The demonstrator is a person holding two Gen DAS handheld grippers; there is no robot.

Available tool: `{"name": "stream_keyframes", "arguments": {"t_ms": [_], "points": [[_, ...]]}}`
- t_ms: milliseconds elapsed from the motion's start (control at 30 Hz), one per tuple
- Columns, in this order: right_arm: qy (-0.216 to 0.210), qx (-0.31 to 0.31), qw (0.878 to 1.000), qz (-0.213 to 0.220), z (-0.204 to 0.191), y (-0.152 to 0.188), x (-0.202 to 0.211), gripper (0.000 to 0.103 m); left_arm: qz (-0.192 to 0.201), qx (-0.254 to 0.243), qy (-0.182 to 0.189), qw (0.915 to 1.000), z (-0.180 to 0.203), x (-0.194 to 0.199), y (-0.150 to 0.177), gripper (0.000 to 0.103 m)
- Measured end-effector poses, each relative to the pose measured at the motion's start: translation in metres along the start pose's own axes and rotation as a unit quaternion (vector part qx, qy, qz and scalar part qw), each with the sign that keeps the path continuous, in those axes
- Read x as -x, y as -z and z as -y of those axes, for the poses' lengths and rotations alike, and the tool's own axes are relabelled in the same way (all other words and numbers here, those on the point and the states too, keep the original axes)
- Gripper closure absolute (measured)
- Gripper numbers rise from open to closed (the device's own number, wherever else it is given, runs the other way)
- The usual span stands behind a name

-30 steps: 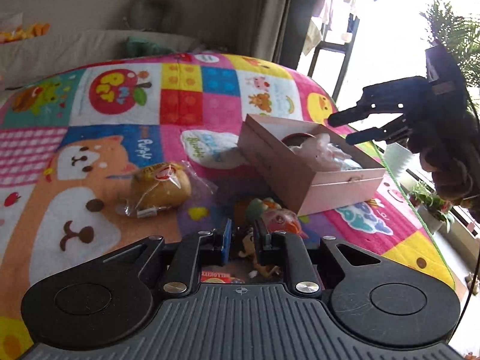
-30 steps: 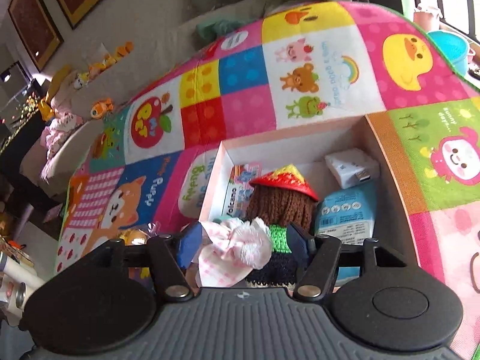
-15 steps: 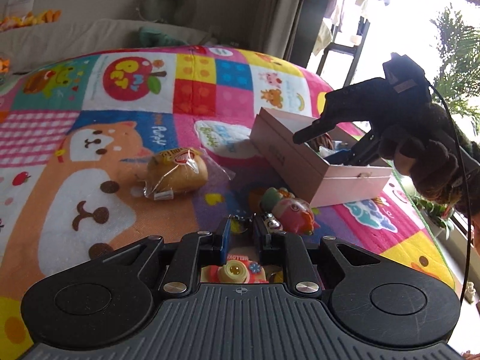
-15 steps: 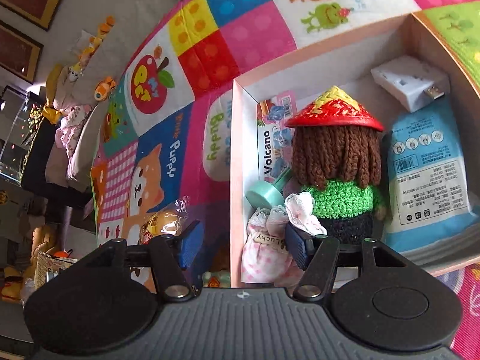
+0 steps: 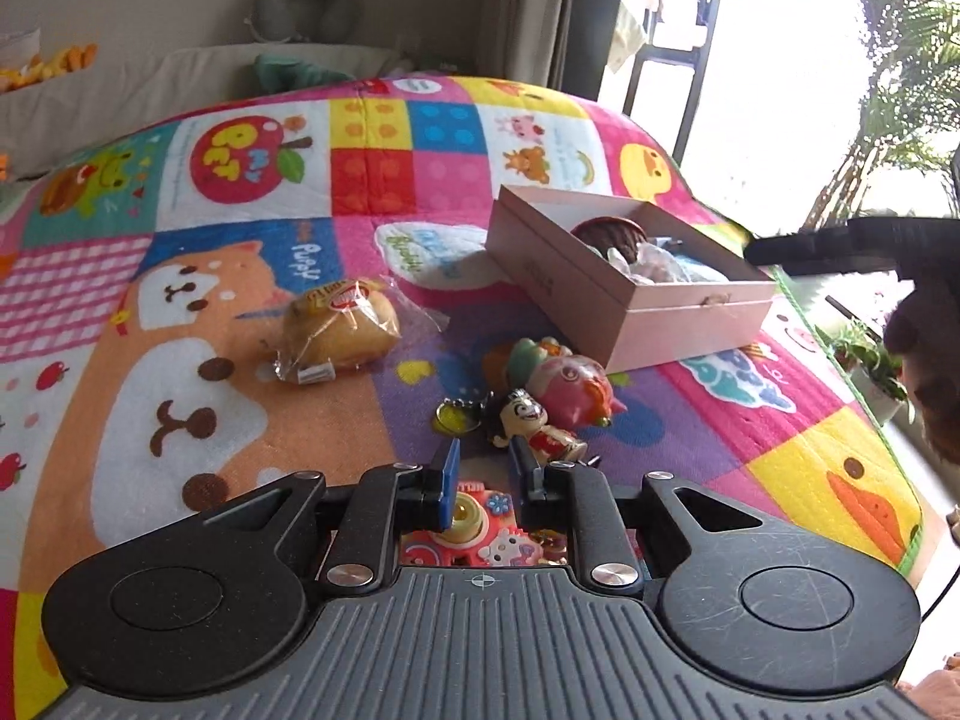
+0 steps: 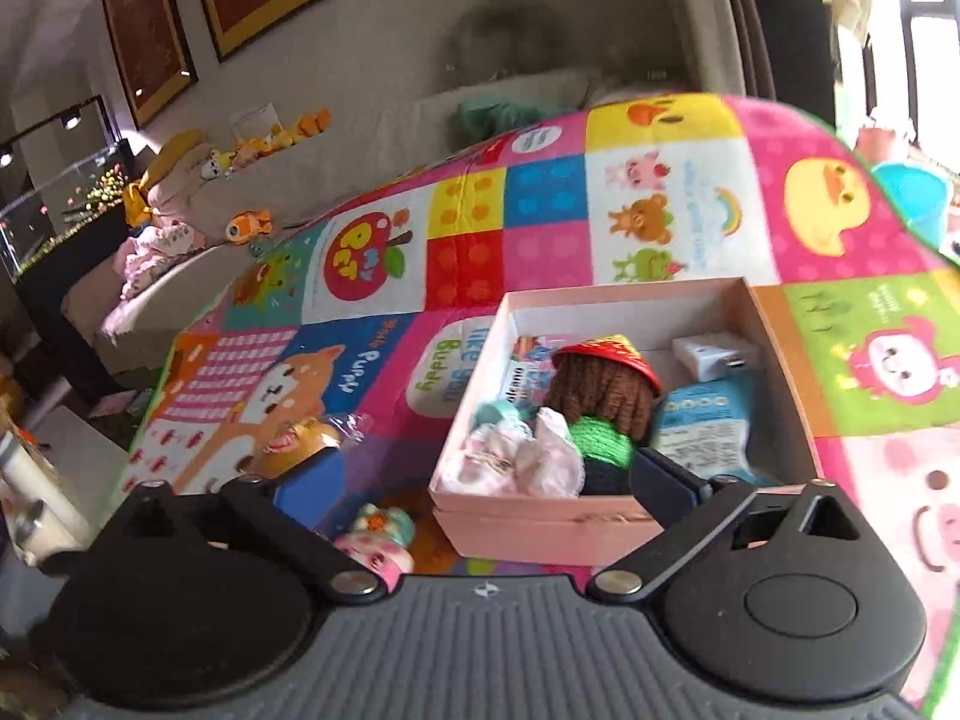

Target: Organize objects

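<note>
Pink cloth (image 6: pixel 516 468) dropped into box (image 6: pixel 540 525), lower centre | right gripper (image 6: pixel 486 480) just opened, empty, withdrawn for next toy | left gripper (image 5: pixel 483 474) clenched, empty.

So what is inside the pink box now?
Inside the pink box: a crocheted doll with red hat, a pink-white cloth, a blue packet, a white adapter, a printed card. Anything beneath them is hidden.

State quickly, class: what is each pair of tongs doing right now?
Left tongs: nearly closed, gripping nothing visible, just above a small toy camera.
Right tongs: wide open and empty, jaws just opened; the pink cloth lies in the pink box.
</note>
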State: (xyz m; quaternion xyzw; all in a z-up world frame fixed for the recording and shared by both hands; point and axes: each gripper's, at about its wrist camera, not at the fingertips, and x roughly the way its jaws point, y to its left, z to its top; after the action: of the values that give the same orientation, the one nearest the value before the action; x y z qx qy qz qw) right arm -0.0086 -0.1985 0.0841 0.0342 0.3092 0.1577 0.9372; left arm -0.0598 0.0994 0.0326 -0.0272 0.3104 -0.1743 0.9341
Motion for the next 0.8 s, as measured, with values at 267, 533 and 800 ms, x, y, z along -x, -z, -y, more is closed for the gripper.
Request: {"name": "stream_keyframes", "arguments": {"t_ms": [267,533,800], "points": [[0.087,0.042,0.994,-0.042,0.0,0.083,-0.009,0.0,-0.044,0.025,-0.018,0.9986,-0.009,0.023,0.002,0.084],[0.081,-0.004,0.995,-0.062,0.009,0.09,-0.022,0.0,-0.08,-0.034,-0.138,0.9866,-0.011,0.023,0.022,0.084],[0.089,0.003,0.994,-0.065,0.005,0.092,-0.024,0.0,-0.081,-0.022,-0.143,0.9862,-0.025,-0.001,0.016,0.079]]}}
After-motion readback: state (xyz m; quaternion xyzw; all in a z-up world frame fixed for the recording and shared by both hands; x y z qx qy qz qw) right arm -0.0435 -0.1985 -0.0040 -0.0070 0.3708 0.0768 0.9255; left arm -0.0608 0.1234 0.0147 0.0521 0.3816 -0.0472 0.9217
